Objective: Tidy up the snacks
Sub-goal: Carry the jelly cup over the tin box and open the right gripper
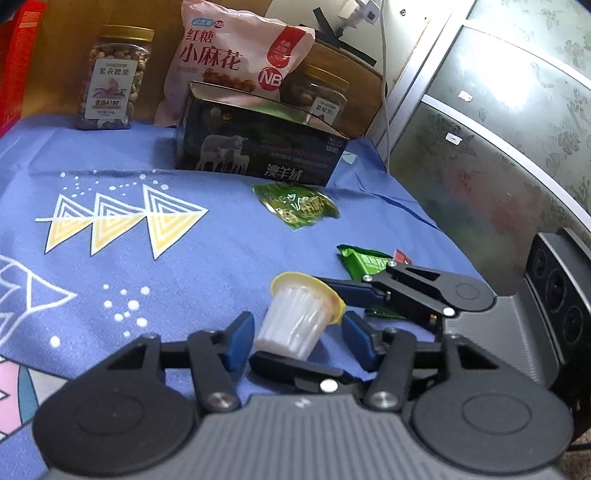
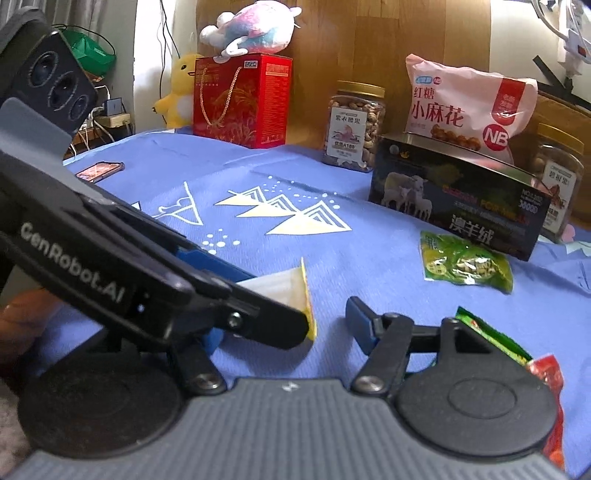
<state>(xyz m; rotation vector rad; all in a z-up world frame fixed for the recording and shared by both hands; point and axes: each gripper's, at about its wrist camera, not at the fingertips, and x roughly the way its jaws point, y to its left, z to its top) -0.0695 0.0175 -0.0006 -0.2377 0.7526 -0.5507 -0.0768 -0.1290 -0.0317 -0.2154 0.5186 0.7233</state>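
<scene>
A white jelly cup with a yellow lid [image 1: 301, 317] lies tilted on the blue cloth between the open fingers of my left gripper [image 1: 297, 338]. My right gripper [image 2: 286, 325] reaches in from the right and is also open, its fingers either side of the same cup [image 2: 291, 286]. A dark open box with a sheep picture [image 1: 258, 147] [image 2: 458, 206] stands at the back. A green snack packet [image 1: 295, 205] [image 2: 465, 264] lies in front of it. Another green packet [image 1: 365, 262] [image 2: 491, 339] lies under the right gripper.
A nut jar [image 1: 112, 79] [image 2: 354, 127], a pink snack bag [image 1: 236, 62] [image 2: 465, 107] and a second jar [image 1: 325, 96] [image 2: 557, 177] stand behind the box. A red gift box [image 2: 240, 99], plush toys [image 2: 251, 29] and a phone [image 2: 99, 171] are at far left. A cabinet [image 1: 498, 129] stands right.
</scene>
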